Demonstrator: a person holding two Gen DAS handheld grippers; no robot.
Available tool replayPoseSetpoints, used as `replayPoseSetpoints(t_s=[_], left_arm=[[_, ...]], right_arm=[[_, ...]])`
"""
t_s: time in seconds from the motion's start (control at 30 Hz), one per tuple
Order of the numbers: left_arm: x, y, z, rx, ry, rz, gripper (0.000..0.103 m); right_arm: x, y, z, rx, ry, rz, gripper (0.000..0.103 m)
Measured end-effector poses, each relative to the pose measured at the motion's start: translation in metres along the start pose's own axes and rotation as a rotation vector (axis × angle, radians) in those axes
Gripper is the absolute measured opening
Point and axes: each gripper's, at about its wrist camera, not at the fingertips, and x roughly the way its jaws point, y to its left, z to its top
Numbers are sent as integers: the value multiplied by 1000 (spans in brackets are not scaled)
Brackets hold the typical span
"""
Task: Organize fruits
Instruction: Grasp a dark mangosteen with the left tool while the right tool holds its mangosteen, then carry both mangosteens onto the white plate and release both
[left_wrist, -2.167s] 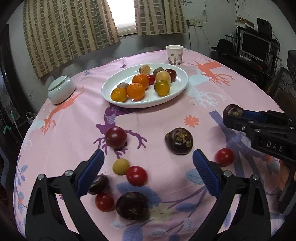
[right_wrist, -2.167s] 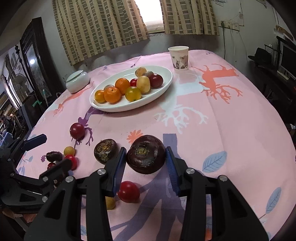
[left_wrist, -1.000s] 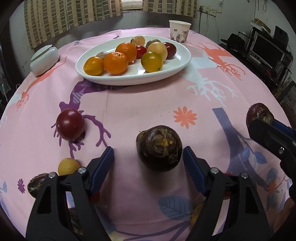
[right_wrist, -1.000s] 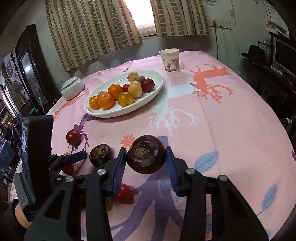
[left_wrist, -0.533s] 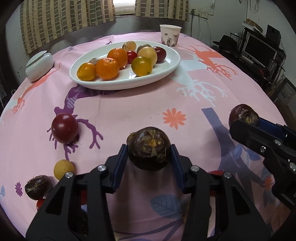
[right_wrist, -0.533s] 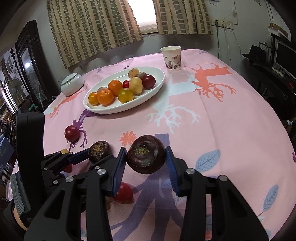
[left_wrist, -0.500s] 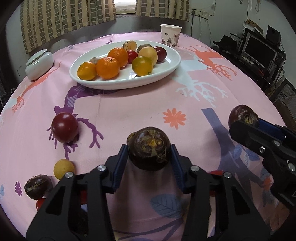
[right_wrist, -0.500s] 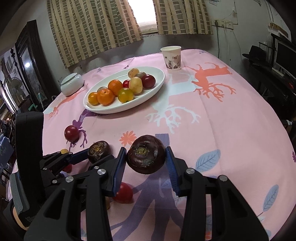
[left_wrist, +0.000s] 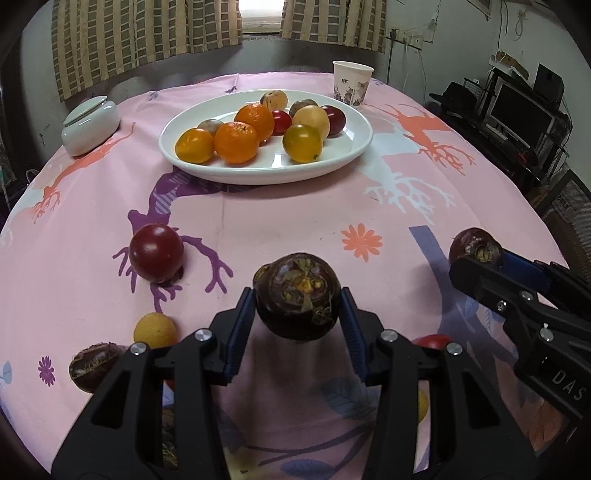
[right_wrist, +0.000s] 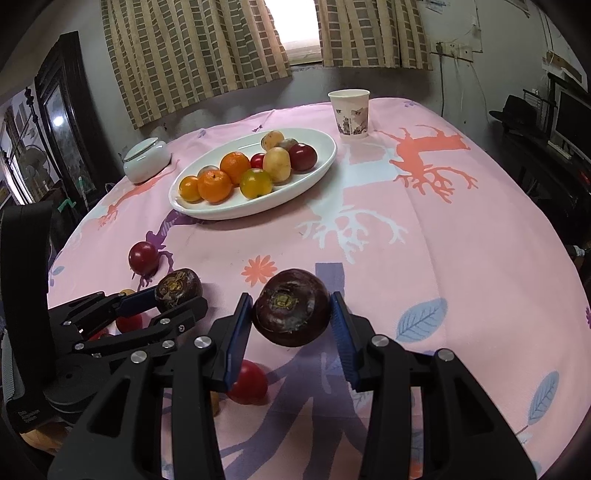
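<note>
A dark fruit (left_wrist: 298, 301) is clamped in the left gripper (left_wrist: 298, 321), another (right_wrist: 291, 307) in the right gripper (right_wrist: 291, 325), both short of the plate (left_wrist: 354, 146). Either round fruit could be squeezed out, or roll from the crowded plate.

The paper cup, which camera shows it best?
The right wrist view: the paper cup is nearer the frame's middle, with its printed side clear. The left wrist view shows the same cup smaller, near the top edge.
</note>
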Motion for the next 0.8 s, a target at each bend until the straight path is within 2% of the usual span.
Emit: replayPoseSetpoints(t_s=[0.27, 0.67, 0.8], left_arm=[[-9, 1, 3, 24, -44, -20, 47], [-34, 39, 21, -71, -64, -61, 47], [-40, 57, 32, -69, -44, -49, 47]], right_arm=[[3, 0, -1, -4, 3, -1, 43], [7, 1, -3, -9, -1, 45, 43], [10, 8, -2, 20, 62, 106, 43]])
